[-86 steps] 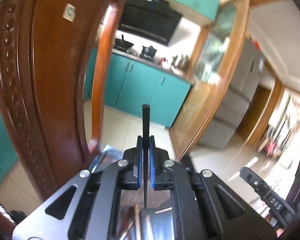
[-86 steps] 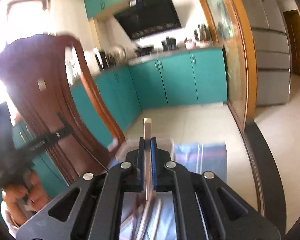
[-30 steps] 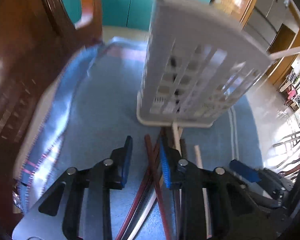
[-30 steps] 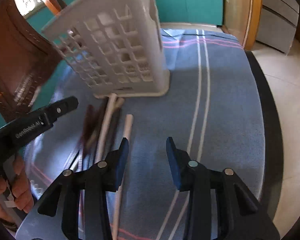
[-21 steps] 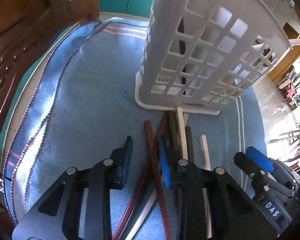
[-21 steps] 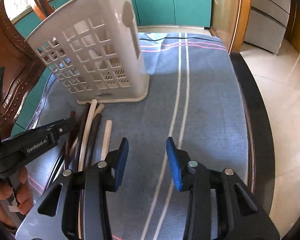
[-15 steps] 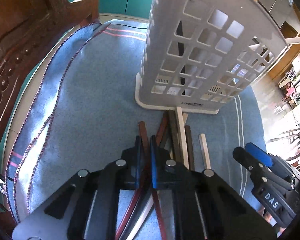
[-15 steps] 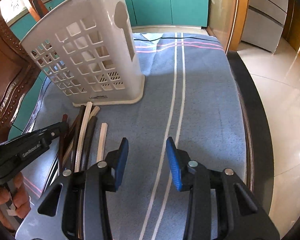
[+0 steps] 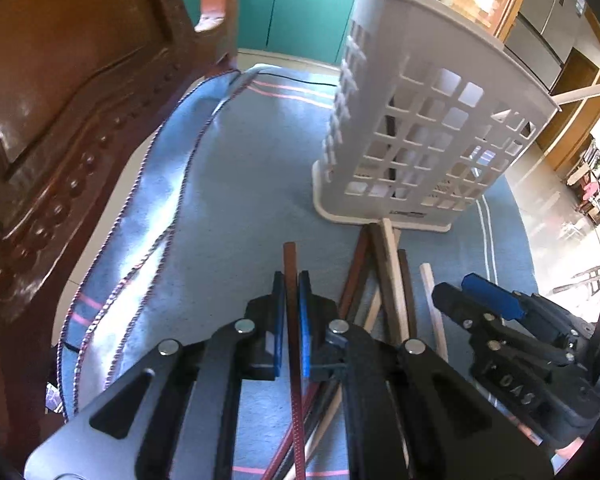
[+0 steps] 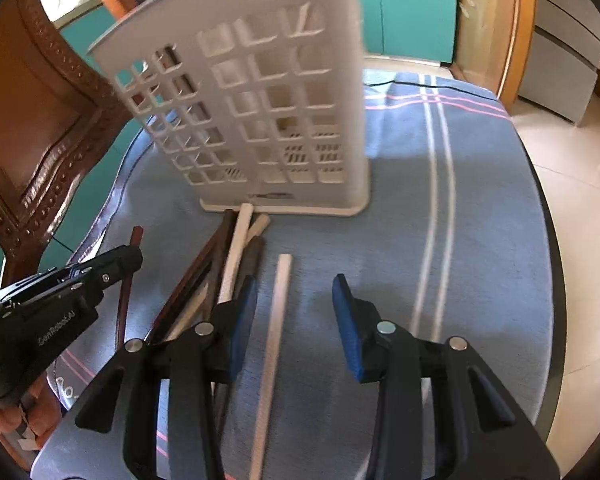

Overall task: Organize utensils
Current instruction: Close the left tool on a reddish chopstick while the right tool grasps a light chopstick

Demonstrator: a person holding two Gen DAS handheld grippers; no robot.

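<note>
Blue tablecloth point(image 9: 236, 208) w/ pink and white stripes fills centre of both views. Carved dark wood chair point(image 9: 72, 92) takes upper left. Teal cabinets point(image 9: 300, 4) along top edge. Grey fridge point(image 10: 560, 60) upper right, pale tile floor point(image 10: 580, 208) at right.

Right gripper point(image 10: 294, 284) low in the foreground, blue pads apart, a pale chopstick point(image 10: 274, 344) lying on the blue cloth point(image 10: 480, 220) between them, untouched. Just left of it, a loose bundle of chopsticks point(image 10: 224, 264), dark and pale, far ends against the foot of a white slotted basket point(image 10: 260, 112). Farther left, left gripper point(image 10: 134, 256) clamped on a reddish-brown chopstick point(image 10: 126, 292). Carved wooden chair point(image 10: 40, 120) at far left; teal cabinets point(image 10: 416, 12) beyond.
</note>
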